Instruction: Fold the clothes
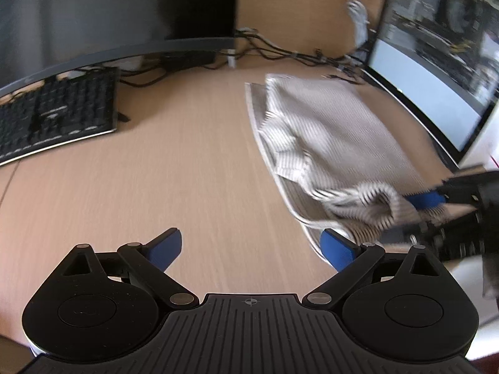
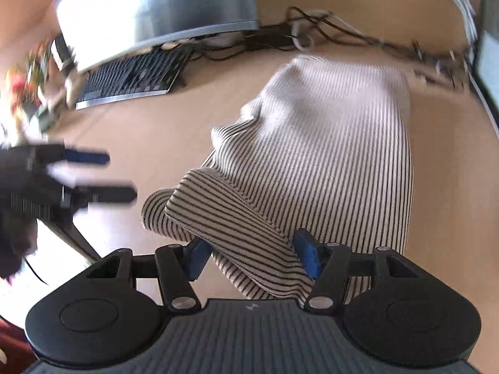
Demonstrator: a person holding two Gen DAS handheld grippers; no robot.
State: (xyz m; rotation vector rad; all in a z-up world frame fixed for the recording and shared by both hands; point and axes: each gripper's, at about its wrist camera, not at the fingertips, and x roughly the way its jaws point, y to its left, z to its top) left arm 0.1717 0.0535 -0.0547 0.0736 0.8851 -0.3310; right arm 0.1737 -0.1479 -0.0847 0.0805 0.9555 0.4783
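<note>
A: Well, nearest the left wrist camera, what is the left gripper (image 1: pixel 251 249) doing?

B: Its blue-padded fingers stand wide apart over the bare light wooden desk (image 1: pixel 187 171), gripping nothing. The hem of the white garment with thin dark stripes (image 1: pixel 327 143) lies just past the pad at about 2 o'clock.

A: And the right gripper (image 2: pixel 252 257)?

B: In its own view the fingers are parted, with a rolled fold of the striped garment (image 2: pixel 312 155) lying between them. I cannot tell whether the pads press on it. From the left camera it shows at 3 o'clock, blurred, its blue pad at the garment's near corner.

A: Where does the garment lie?

B: Spread on the desk, running from the right gripper away toward 12 o'clock, partly bunched at the near end.

A: Farther back?

B: A black keyboard with a silver edge (image 1: pixel 59 115) at 10 o'clock, a dark curved monitor (image 1: pixel 109 15) behind it, tangled black cables (image 1: pixel 280 50) along the back, and a lit screen (image 1: pixel 436 78) at 2 o'clock.
</note>
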